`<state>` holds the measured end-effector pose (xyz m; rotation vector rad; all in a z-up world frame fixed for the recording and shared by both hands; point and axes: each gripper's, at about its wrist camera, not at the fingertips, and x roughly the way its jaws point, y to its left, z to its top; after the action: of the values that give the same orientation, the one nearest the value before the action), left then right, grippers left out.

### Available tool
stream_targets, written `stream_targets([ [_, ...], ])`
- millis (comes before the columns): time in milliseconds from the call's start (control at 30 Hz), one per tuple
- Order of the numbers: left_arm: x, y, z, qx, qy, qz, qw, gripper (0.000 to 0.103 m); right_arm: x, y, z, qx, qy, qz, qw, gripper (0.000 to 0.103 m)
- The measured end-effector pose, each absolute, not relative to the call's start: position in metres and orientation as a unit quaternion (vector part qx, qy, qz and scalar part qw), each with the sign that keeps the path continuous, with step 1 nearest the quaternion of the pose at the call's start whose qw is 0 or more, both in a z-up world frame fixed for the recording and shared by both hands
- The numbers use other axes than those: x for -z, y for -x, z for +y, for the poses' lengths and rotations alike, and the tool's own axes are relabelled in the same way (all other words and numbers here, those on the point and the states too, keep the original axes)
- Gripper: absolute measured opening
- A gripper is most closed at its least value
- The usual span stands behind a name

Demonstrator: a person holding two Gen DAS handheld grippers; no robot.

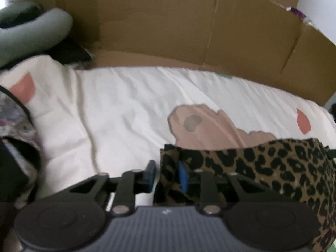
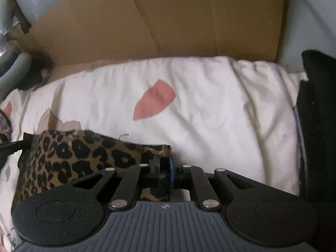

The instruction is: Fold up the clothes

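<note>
A tan garment (image 1: 273, 163) is showing black leopard spots. The white bedcover (image 2: 210, 109) is displaying salmon-pink and beige patches. Plain brown cardboard (image 1: 168, 27) is standing behind. Blue pads (image 2: 171, 172) are lining black fingers.

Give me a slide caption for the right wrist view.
Right gripper pinches a corner of the leopard-print garment above a white duvet.

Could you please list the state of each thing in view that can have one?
Leopard-print garment: lifted, stretched between both tools, above the bedding.
Left tool: shut on the garment's left corner.
Right tool: shut on its right corner.
Bedding: spread out, wrinkled.
Cardboard: standing upright behind the bed.
</note>
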<state>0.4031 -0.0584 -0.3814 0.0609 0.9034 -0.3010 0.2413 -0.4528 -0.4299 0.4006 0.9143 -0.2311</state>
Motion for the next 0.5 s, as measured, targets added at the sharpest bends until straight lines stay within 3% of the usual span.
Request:
stream_targets([
  [167,0.359,-0.390,-0.073,0.150,-0.026,0.411,0.899,0.033,0.408,-0.234,-0.441,0.096,-0.174,0.409,0.891,0.014],
  [500,0.336,-0.360,-0.136,0.236,-0.042,0.388,0.890,0.033,0.393,-0.247,-0.387,0.010,-0.119,0.397,0.910,0.014],
])
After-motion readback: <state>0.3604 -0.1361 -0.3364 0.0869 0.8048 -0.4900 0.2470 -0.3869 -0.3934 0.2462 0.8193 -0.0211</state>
